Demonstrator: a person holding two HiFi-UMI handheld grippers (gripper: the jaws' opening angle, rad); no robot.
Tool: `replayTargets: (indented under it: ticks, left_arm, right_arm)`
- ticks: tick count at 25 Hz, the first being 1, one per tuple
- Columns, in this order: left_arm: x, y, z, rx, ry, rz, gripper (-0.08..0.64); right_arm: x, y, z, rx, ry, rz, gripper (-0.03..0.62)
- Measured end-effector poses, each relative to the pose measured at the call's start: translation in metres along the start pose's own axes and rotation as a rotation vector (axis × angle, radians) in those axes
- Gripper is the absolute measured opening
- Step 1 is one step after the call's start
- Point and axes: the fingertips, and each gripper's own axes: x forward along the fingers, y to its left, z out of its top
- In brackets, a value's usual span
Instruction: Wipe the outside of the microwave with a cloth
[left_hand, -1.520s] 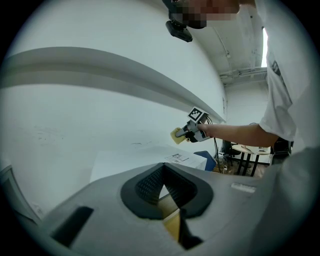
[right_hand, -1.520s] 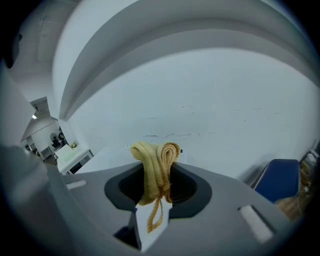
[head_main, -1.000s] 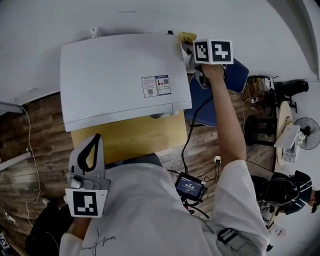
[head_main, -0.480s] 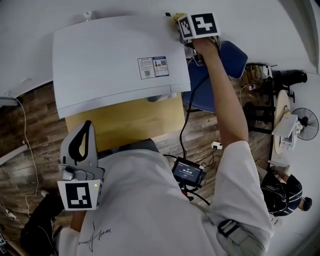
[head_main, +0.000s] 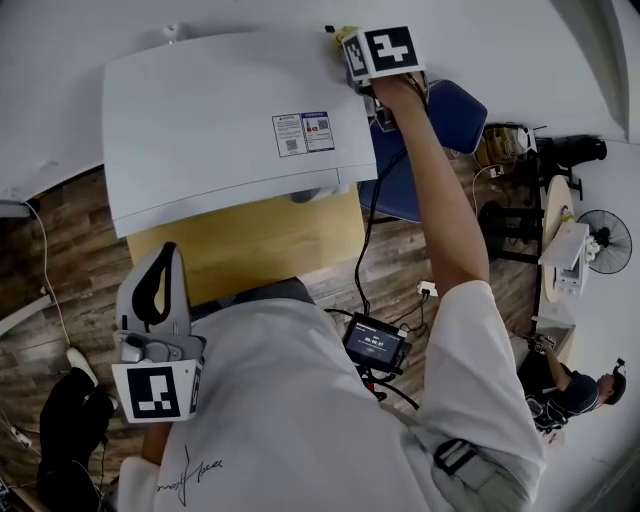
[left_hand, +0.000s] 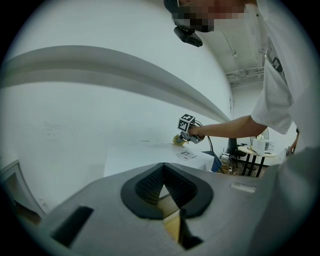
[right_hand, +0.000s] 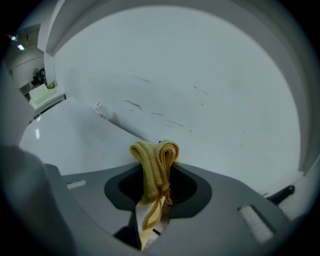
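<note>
**Head view.** The right gripper (head_main: 350, 45) carries the folded yellow cloth (head_main: 346, 33) at the far right corner of the white box-shaped microwave (head_main: 220, 120). Judged step: wiping the top panel. The next move calls for drawing the cloth across the panel with steady pressure. The left gripper (head_main: 165, 262) is idle, and the microwave lies well ahead of its jaws.

**Left gripper view.** The jaws are closed together with nothing between them. The yellow wooden table (left_hand: 170, 225) shows beneath them.

**Right gripper view.** The jaws are clamped on the cloth, whose fold projects ahead of them. The microwave panel lies below and to their left. Contact cannot be confirmed.
</note>
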Motion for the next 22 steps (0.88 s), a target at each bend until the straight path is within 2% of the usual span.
replayTargets:
  ticks: [2, 6, 9, 12, 17, 22]
  left_arm:
    - [0.0, 0.002, 0.0, -0.015, 0.0, 0.004, -0.008]
    - [-0.002, 0.004, -0.002, 0.003, -0.009, -0.01, -0.008]
    - [-0.003, 0.003, -0.001, -0.021, -0.009, -0.006, -0.008]
    - [-0.004, 0.0, -0.003, -0.002, -0.011, -0.024, -0.008]
    - [-0.006, 0.0, -0.002, -0.056, -0.013, -0.011, -0.008]
    - [-0.01, 0.0, -0.007, -0.003, -0.006, -0.041, -0.008]
  right_arm:
    - [-0.001, 0.002, 0.0, -0.021, 0.006, -0.015, 0.123]
    - [0.0, 0.009, 0.002, -0.049, 0.014, -0.029, 0.123]
    - [-0.002, 0.012, 0.004, -0.069, 0.015, -0.041, 0.123]
    - [-0.003, 0.02, 0.006, -0.1, 0.011, -0.057, 0.123]
    - [-0.005, 0.03, 0.011, -0.102, 0.003, -0.048, 0.123]
    - [-0.005, 0.041, 0.013, -0.098, -0.006, -0.042, 0.123]
